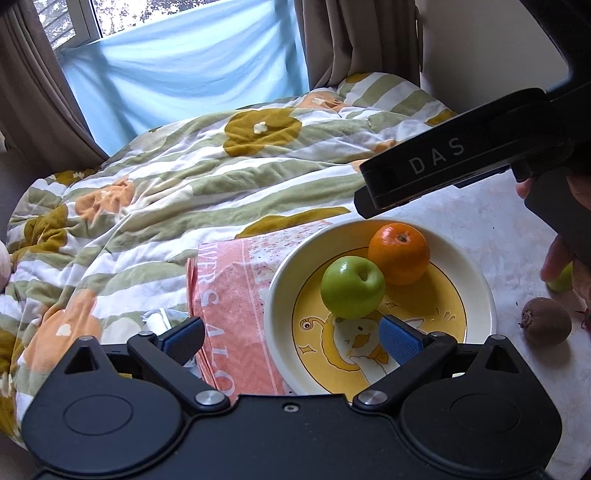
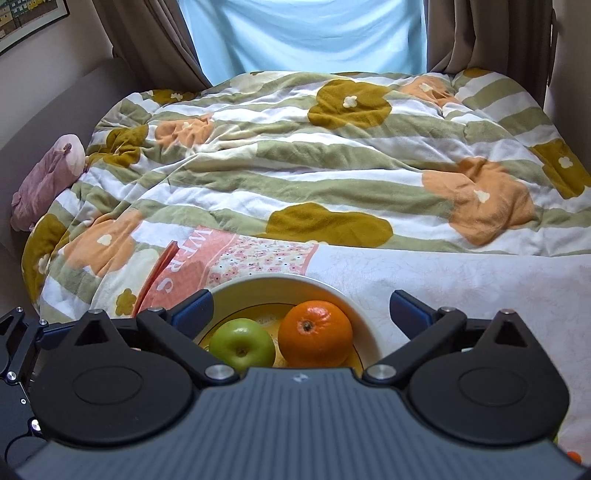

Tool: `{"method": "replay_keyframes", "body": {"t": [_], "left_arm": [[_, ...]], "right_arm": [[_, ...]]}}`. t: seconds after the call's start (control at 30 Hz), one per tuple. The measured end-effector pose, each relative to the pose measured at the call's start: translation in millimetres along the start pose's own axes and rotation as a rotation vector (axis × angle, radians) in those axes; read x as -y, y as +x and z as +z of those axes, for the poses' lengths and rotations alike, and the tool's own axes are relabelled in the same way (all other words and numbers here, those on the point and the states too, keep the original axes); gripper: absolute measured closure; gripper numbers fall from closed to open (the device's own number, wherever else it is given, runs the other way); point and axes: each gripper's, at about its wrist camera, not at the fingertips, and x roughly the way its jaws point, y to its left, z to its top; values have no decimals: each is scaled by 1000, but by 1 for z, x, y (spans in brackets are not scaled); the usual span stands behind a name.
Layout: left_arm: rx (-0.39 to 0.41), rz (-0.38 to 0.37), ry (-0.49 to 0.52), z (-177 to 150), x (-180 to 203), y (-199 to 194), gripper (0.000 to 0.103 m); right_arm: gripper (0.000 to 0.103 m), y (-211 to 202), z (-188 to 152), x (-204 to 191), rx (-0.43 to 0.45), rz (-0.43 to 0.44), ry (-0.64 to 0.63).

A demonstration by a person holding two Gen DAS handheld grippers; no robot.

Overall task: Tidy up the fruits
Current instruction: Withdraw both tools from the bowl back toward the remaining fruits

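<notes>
Daylight from a window point(image 1: 74, 22) draped in pale blue cloth point(image 1: 184, 74) falls on a bed under a striped, flowered quilt point(image 1: 166, 177), seen from the left wrist. Ahead of the left gripper point(image 1: 291, 338), a white cloth point(image 1: 498, 229) carries a cream plate point(image 1: 280, 295) with a yellow duck picture; a green apple point(image 1: 352, 287) and an orange point(image 1: 399, 254) sit on it, touching. A pink printed towel point(image 1: 229, 295) lies under the plate's left rim. To the right, a brown fruit point(image 1: 546, 321) rests off the plate, and a second green fruit point(image 1: 561, 278) shows partly behind a hand. The right gripper's black body crosses the upper right. The left gripper's blue pads point(image 1: 400, 339) stand wide apart, holding nothing.

From the right wrist, brown curtains point(image 2: 480, 33) frame the blue cloth beyond the quilt, and a pink bundle point(image 2: 48, 177) lies far left. The right gripper point(image 2: 301, 314) gapes wide and empty, with the plate point(image 2: 354, 306), apple point(image 2: 242, 345) and orange point(image 2: 315, 333) just ahead, between its fingers.
</notes>
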Motion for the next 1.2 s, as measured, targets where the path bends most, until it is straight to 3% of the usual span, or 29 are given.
{"method": "replay_keyframes", "body": {"t": [0.43, 0.8, 1.2], "left_arm": [[76, 116, -85, 0, 22, -79, 1], [141, 190, -184, -9, 58, -147, 1], [183, 133, -178, -28, 144, -185, 1]], "right_arm": [[0, -97, -16, 1, 58, -3, -110], [0, -205, -53, 47, 182, 13, -113], [0, -280, -115, 130, 219, -40, -93]]}}
